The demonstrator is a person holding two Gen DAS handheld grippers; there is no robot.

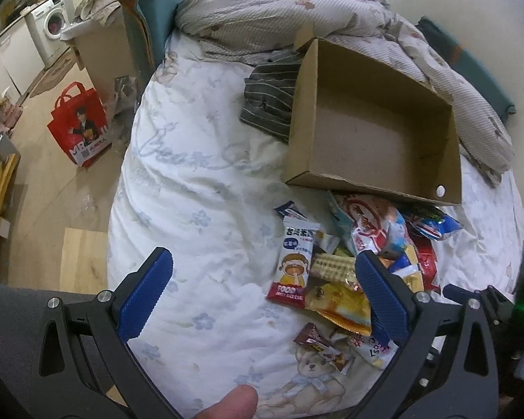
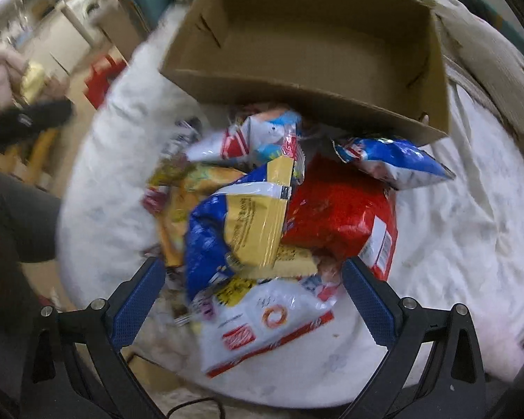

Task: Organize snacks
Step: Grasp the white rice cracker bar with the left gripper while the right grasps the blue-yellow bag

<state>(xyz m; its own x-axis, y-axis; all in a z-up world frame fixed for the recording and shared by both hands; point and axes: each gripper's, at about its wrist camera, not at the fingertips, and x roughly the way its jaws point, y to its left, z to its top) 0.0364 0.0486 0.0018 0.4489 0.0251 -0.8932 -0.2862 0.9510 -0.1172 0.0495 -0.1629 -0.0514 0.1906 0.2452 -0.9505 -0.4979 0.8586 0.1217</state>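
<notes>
An open empty cardboard box [image 1: 380, 129] lies on the bed; it also shows in the right wrist view [image 2: 318, 35]. A pile of snack packets [image 1: 363, 244] lies just in front of it. My left gripper [image 1: 263, 289] is open and empty, hovering over the pile's left edge beside a white and red rice-cake packet [image 1: 295, 262]. My right gripper [image 2: 253, 296] is open and empty above a blue and yellow packet [image 2: 237, 223], a red bag [image 2: 339, 213] and a white bag [image 2: 262, 321]. A blue bag [image 2: 394, 157] lies by the box.
The bed has a white floral sheet [image 1: 199, 181], a rumpled quilt [image 1: 297, 17] and a grey striped cloth [image 1: 272, 101] behind the box. A red shopping bag [image 1: 80, 122] stands on the wooden floor to the left. A washing machine [image 1: 50, 22] stands far left.
</notes>
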